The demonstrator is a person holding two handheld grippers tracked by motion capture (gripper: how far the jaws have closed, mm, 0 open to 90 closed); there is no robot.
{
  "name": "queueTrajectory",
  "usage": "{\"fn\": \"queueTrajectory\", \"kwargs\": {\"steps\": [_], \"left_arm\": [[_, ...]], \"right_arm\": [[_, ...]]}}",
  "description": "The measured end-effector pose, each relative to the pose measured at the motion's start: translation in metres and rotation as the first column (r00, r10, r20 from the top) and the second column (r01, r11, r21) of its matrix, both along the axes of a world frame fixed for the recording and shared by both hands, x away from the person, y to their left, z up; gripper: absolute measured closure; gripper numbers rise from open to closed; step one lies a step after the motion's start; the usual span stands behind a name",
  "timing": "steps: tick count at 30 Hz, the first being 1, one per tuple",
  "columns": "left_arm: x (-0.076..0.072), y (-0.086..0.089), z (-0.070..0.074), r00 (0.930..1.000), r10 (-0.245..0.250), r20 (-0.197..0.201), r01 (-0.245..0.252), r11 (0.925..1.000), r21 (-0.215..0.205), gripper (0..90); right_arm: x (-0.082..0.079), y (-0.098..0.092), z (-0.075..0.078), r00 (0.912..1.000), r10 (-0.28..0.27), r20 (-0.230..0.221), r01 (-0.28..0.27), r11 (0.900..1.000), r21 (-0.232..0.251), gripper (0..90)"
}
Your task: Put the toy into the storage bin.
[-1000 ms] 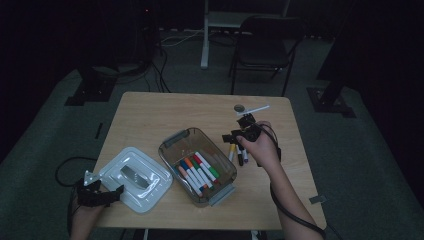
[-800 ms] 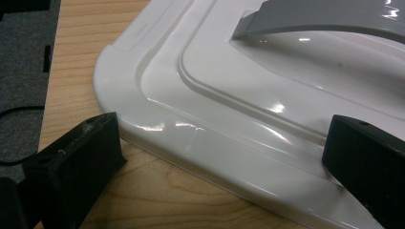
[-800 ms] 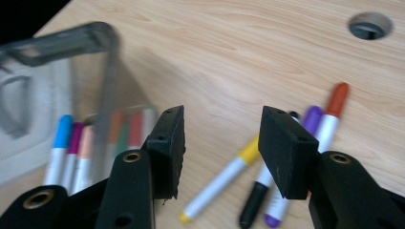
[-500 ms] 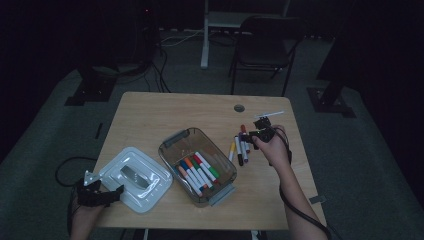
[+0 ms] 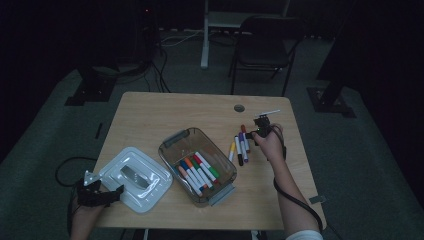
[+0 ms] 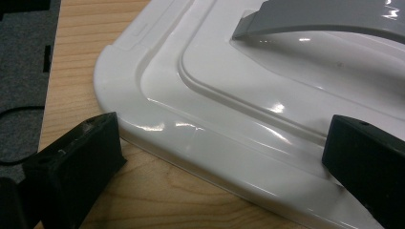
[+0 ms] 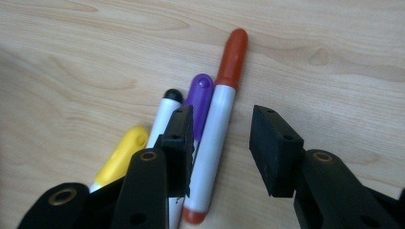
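The right gripper (image 7: 219, 143) hangs low over a row of four markers lying on the wooden table (image 5: 150, 120), to the right of the clear plastic bin (image 5: 172, 145). Its jaws have just been closing and stand apart, one on each side of the red-capped marker (image 7: 215, 138), with a gap left on both sides, so nothing is clamped. Just beside that marker lie the purple-capped marker (image 7: 200, 95), then the black-capped marker (image 7: 165, 112) and the yellow-capped marker (image 7: 122, 155), the four packed close and fanned slightly. Away from the bin, beyond the red-capped marker, bare wood runs open to the table's right edge.

The bin holds more markers side by side. On the bin's left lies its white lid (image 6: 229, 109), handle up, close to the table's front-left corner. The left gripper (image 6: 219, 157) sits at the lid's outer rim, jaws wide apart, one on bare wood beside the rim, the other over the lid, gripping nothing.
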State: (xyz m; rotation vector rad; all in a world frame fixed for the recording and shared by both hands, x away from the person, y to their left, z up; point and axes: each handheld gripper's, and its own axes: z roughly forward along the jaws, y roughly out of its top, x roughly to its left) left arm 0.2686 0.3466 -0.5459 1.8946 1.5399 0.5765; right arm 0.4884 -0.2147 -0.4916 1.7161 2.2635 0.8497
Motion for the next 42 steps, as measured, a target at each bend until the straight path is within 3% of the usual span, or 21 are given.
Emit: {"fn": "queueTrajectory", "kwargs": {"steps": [7,9,18,25,30,35,42], "left_arm": [[0.0,0.0,0.0,1.0,0.0,0.0,0.0,1.0,0.0,0.5],[0.0,0.0,0.0,1.0,0.0,0.0,0.0,1.0,0.0,0.5],[0.0,0.0,0.0,1.0,0.0,0.0,0.0,1.0,0.0,0.5],[0.0,0.0,0.0,1.0,0.0,0.0,0.0,1.0,0.0,0.5],[0.0,0.0,0.0,1.0,0.0,0.0,0.0,1.0,0.0,0.5],[0.0,0.0,0.0,1.0,0.0,0.0,0.0,1.0,0.0,0.5],[0.0,0.0,0.0,1.0,0.0,0.0,0.0,1.0,0.0,0.5]], "right_arm": [[0.012,0.005,-0.014,0.9991,-0.016,-0.039,0.016,1.0,-0.012,61.9],[0.014,0.006,-0.016,0.9988,-0.019,-0.044,0.017,0.999,-0.038,62.6],[0.015,0.001,-0.019,0.9967,-0.037,-0.073,0.033,0.998,-0.056,65.5],[0.016,-0.003,-0.023,0.9922,-0.077,-0.098,0.069,0.994,-0.082,75.6],[0.013,-0.008,-0.02,0.9897,-0.109,-0.093,0.103,0.993,-0.062,76.5],[0.006,-0.013,-0.008,0.9889,-0.127,-0.077,0.126,0.992,-0.026,76.5],[-0.008,-0.017,0.012,0.993,-0.101,-0.061,0.103,0.994,0.037,76.6]]}}
